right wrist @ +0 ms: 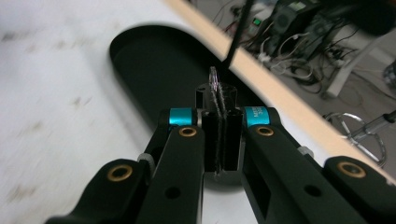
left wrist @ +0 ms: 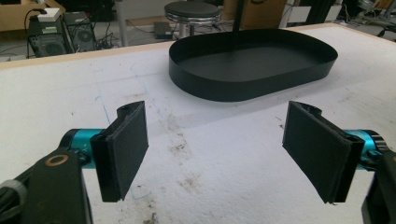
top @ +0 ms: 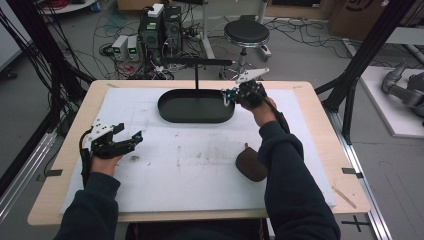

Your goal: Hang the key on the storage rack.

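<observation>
Right hand-held gripper (right wrist: 218, 105) pinched on thin clear item (right wrist: 214, 80), hard to ID, above black tray (right wrist: 154, 70), left hand-held gripper (left wrist: 215, 149) jaws apart

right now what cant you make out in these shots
- Thin clear thing pinched by the right gripper: edge-on and blurred in the right gripper view, tiny in the high view, so what it is stays unclear.
- Brown object: the right sleeve covers part of it in the high view.
- Tray floor: too dark to tell whether anything lies in it.
- Left gripper: fingers apart, nothing between them.
</observation>
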Available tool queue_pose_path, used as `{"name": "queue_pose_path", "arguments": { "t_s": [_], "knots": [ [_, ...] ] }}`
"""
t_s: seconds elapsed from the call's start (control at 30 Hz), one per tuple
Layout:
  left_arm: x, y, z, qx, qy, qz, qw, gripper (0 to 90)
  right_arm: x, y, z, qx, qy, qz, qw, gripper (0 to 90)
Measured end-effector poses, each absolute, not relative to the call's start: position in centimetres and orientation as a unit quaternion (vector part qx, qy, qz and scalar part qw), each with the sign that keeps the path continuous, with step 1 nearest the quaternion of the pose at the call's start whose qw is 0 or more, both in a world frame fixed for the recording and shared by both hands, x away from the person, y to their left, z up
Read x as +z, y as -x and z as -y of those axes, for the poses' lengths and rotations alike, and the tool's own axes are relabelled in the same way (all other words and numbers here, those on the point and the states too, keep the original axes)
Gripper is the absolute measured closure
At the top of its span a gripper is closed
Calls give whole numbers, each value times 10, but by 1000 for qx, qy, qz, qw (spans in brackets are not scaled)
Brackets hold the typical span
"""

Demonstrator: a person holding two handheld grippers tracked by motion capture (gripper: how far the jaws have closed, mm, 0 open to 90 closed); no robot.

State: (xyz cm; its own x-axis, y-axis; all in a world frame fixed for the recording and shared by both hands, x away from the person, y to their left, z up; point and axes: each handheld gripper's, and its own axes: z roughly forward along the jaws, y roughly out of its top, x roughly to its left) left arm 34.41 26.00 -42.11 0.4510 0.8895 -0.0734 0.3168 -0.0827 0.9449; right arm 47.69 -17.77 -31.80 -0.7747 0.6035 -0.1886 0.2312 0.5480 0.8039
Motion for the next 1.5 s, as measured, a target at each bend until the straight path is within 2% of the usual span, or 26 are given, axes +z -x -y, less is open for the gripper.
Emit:
{"name": "queue_pose_path", "arguments": {
  "t_s": [0.4, 0.9, 1.0, 1.07, 1.17, 1.23, 1.5],
  "knots": [
    [-422, -344, -261, 278, -679, -445, 513, 224, -301, -526, 171, 415, -261, -827, 276, 900],
    [-423, -344, -262, 278, -679, -446, 512, 225, -311, -547, 172, 422, -317, -800, 284, 892],
    [-423, -344, -261, 278, -681, -445, 511, 224, -313, -548, 171, 423, -338, -787, 296, 835],
    [-423, -343, -262, 279, -681, -446, 510, 225, -314, -550, 173, 420, -356, -779, 298, 711],
    [-423, -344, -262, 279, -681, -446, 510, 225, -315, -549, 179, 429, -371, -772, 286, 673],
    [-423, -344, -263, 279, -680, -446, 510, 225, -314, -541, 187, 428, -366, -769, 302, 608],
    [-423, -344, -261, 280, -683, -446, 507, 227, -310, -532, 208, 428, -355, -777, 295, 599]
  ]
}}
